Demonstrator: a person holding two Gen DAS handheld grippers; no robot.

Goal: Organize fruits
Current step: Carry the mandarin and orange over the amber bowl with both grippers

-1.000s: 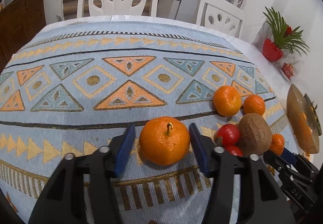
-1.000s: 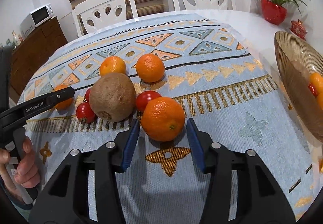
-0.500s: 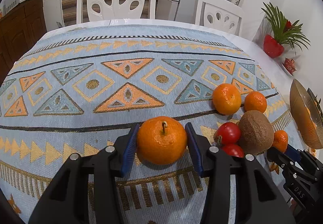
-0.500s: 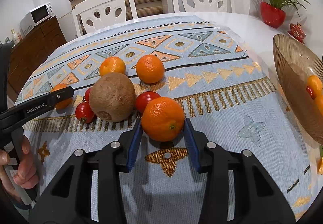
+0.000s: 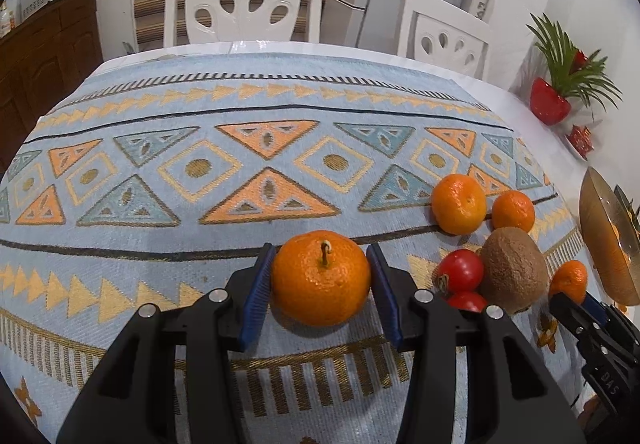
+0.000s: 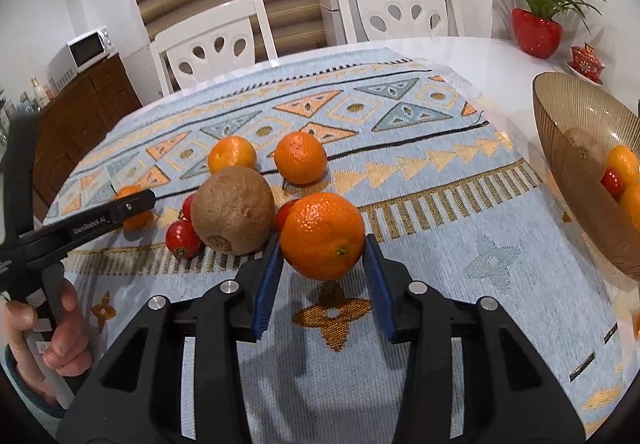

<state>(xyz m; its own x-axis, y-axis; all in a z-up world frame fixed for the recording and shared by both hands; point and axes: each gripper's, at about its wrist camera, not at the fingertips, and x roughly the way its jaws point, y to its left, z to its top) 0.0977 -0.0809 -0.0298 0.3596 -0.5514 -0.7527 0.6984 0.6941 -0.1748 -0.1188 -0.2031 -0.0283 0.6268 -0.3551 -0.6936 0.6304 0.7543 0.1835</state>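
Gripping stemmed orange [image 5: 321,278] (left jaws) | right jaws clamp second orange [image 6: 322,236] | kiwi [image 6: 233,210] adjacent

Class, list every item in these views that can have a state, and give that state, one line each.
Left gripper: shut on the stemmed orange, stem up.
Right gripper: shut on the large orange.
Bowl: holding several fruits.
Kiwi: loose on the cloth, ungripped.
Tomatoes: loose beside the kiwi.
Two small oranges: loose on the cloth behind the kiwi.
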